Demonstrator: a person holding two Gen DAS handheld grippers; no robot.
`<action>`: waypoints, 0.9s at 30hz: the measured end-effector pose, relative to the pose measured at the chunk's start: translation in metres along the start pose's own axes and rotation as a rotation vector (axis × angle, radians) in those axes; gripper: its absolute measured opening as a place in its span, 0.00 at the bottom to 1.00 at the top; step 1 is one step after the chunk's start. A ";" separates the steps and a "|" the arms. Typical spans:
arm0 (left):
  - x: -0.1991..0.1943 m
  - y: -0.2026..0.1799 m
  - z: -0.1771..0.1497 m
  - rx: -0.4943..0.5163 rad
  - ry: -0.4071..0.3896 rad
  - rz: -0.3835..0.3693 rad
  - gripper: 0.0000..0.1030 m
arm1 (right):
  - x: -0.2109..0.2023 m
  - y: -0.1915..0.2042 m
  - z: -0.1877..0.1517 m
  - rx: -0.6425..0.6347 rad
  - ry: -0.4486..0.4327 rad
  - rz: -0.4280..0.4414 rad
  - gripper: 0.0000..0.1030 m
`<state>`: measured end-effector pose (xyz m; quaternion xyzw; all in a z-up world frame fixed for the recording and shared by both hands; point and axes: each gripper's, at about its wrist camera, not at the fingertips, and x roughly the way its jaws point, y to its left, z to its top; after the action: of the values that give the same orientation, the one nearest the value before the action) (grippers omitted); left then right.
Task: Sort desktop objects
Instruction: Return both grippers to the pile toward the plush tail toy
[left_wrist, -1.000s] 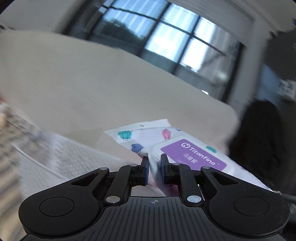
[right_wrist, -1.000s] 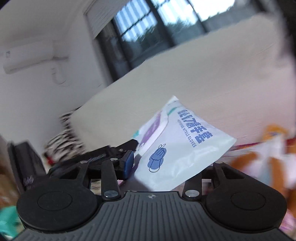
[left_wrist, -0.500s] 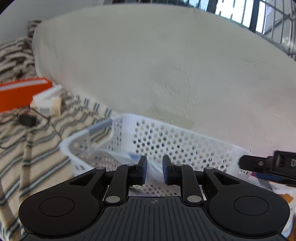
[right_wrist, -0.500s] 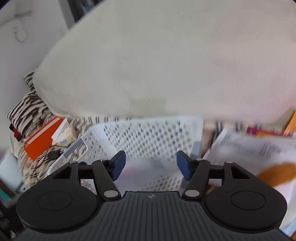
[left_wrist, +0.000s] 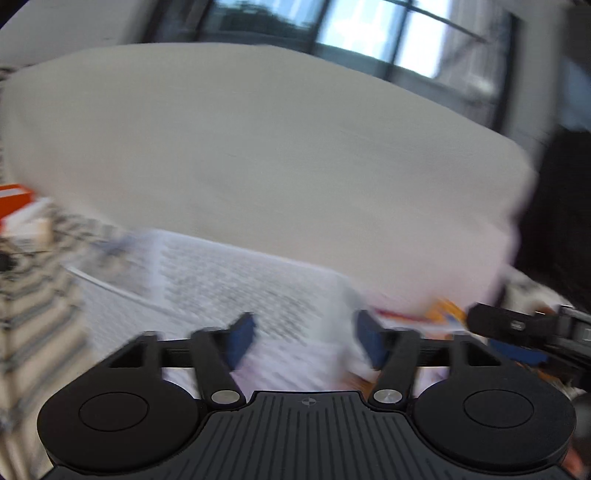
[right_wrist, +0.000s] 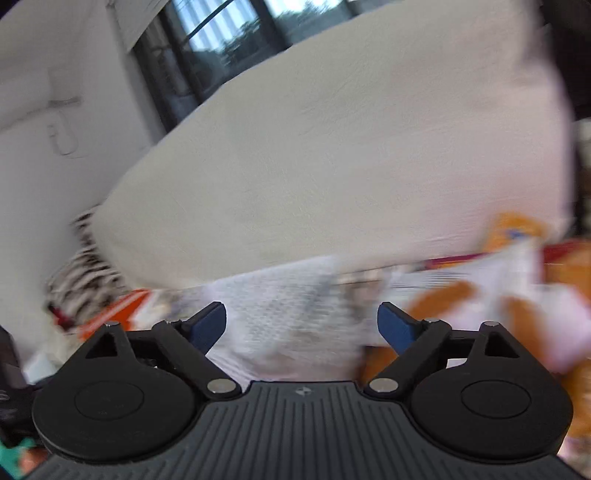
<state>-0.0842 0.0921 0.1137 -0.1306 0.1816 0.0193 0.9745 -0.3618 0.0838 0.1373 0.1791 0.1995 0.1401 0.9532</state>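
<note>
The left claw (left_wrist: 304, 341) is standing released, its blue pads (left_wrist: 242, 341) wide apart; the jaws have just been opening, and nothing is pinched between them. Past its tips the white perforated basket (left_wrist: 236, 280) is lying low in front, badly smeared by motion blur, so what is sitting inside I cannot make out. The right claw (right_wrist: 303, 325) is likewise spread open with nothing gripped, its jaws also having just been opening, and it too is pointing at the same basket (right_wrist: 295, 314), which is showing between its pads (right_wrist: 393, 326) as a pale mesh wall.

From the left wrist view the other tool's black body (left_wrist: 517, 326) is poking in at the right edge, close beside the basket. Left of the basket a striped cloth (left_wrist: 33, 295) is covering the surface, with an orange box (left_wrist: 13, 197) lying on it farther back. To the basket's right, blurred orange and white packets (right_wrist: 517, 280) are piled up (too smeared to name). Behind everything a big cream cushion or mattress (left_wrist: 277, 158) is rising, and above it a dark-framed window (right_wrist: 229, 40) is letting in daylight.
</note>
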 end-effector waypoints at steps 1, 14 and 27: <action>0.002 -0.016 -0.012 0.024 0.012 -0.036 0.81 | -0.011 -0.012 -0.009 0.003 -0.021 -0.049 0.92; 0.076 -0.070 -0.095 0.182 0.132 -0.075 0.95 | -0.013 -0.104 -0.068 0.253 -0.006 -0.178 0.95; 0.130 -0.083 -0.071 0.224 0.097 0.005 0.99 | 0.021 -0.089 -0.064 0.208 -0.059 -0.350 0.98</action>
<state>0.0190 -0.0078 0.0233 -0.0212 0.2297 -0.0050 0.9730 -0.3533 0.0291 0.0403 0.2430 0.2131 -0.0541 0.9448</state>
